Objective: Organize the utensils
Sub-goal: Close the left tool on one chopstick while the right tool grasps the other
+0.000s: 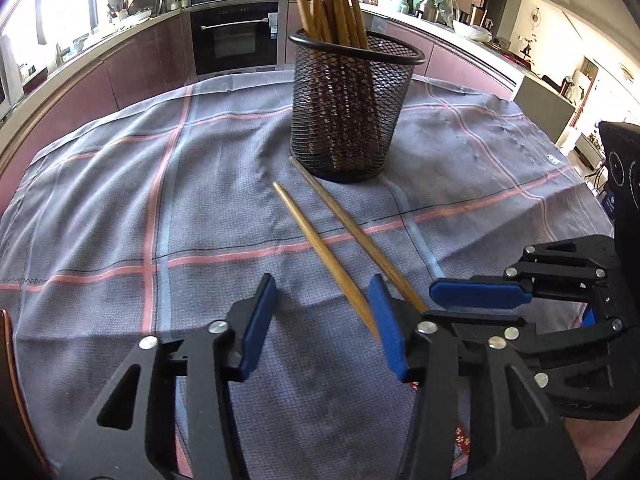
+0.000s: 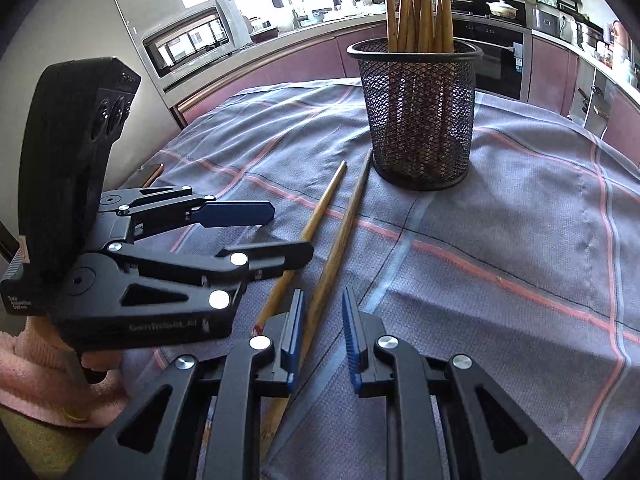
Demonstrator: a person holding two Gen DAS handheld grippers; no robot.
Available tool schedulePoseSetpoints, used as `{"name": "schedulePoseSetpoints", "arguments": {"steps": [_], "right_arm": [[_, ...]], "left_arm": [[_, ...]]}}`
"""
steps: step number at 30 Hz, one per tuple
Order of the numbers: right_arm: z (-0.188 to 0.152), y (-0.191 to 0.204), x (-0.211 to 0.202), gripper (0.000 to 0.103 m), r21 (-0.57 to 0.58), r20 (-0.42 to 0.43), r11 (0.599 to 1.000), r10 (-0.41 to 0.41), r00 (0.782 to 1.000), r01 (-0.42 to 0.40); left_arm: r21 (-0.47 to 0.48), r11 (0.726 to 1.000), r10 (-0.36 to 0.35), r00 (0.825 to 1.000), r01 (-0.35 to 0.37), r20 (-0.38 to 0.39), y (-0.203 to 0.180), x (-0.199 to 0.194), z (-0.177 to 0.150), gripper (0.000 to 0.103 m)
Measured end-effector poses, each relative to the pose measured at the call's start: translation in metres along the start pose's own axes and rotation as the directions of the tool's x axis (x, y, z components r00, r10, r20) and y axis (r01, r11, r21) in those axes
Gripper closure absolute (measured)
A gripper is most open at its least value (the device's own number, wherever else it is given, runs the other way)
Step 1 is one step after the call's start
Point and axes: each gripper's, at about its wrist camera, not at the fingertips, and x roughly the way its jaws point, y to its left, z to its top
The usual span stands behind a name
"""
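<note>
Black wire-mesh metal holder (image 1: 347, 108), smooth wooden chopsticks (image 1: 326, 258), woven matt checked cloth (image 1: 120, 200)

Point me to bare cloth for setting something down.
Free: cloth left of the mesh holder, and the stretch to its right. Crowded: in front of the holder, two loose chopsticks and both tongs, left, right.

We see a grey checked cloth (image 1: 120, 200) covering the worktop; beyond its far edge stands a built-in oven (image 1: 236, 36), with a toaster oven (image 2: 192, 36) nearby.
</note>
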Motion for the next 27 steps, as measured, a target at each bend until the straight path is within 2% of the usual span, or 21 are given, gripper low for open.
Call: {"name": "schedulePoseSetpoints", "arguments": {"steps": [4, 8, 14, 16, 18, 21, 27], "right_arm": [[-0.003, 0.004, -0.001, 0.094, -0.008, -0.011, 1.0, 0.003, 1.0, -0.004], [-0.005, 0.007, -0.004, 0.094, -0.012, -0.024, 1.0, -0.008, 1.0, 0.007], [-0.005, 0.011, -0.009, 0.093, -0.026, -0.039, 1.0, -0.011, 0.999, 0.01], [0.0, 0.008, -0.008, 0.088, -0.027, -0.019, 0.999, -0.026, 0.999, 0.025], [0.007, 0.006, -0.004, 0.084, -0.022, 0.0, 0.999, -0.031, 1.0, 0.031], [0.02, 0.004, 0.008, 0.084, -0.021, 0.006, 0.999, -0.046, 0.999, 0.046], [0.031, 0.011, 0.026, 0.085, -0.093, 0.005, 0.988, -0.124, 0.992, 0.124]], "left_arm": [[-0.029, 0.999, -0.021, 1.0, 0.021, -0.01, 0.012, -0.003, 0.001, 0.075], [-0.058, 0.997, -0.059, 0.998, 0.058, -0.016, 0.019, -0.006, -0.001, 0.083], [-0.057, 0.997, -0.052, 0.998, 0.051, -0.02, 0.019, -0.006, -0.001, 0.079], [-0.061, 0.997, -0.045, 0.999, 0.043, -0.021, 0.02, -0.005, 0.001, 0.066], [-0.059, 0.998, -0.035, 0.999, 0.034, -0.024, 0.021, -0.004, 0.004, 0.064], [-0.058, 0.998, -0.025, 0.999, 0.023, -0.03, 0.024, 0.001, 0.011, 0.064], [-0.06, 0.998, -0.001, 0.999, -0.001, -0.034, 0.024, 0.008, 0.019, 0.071]]}}
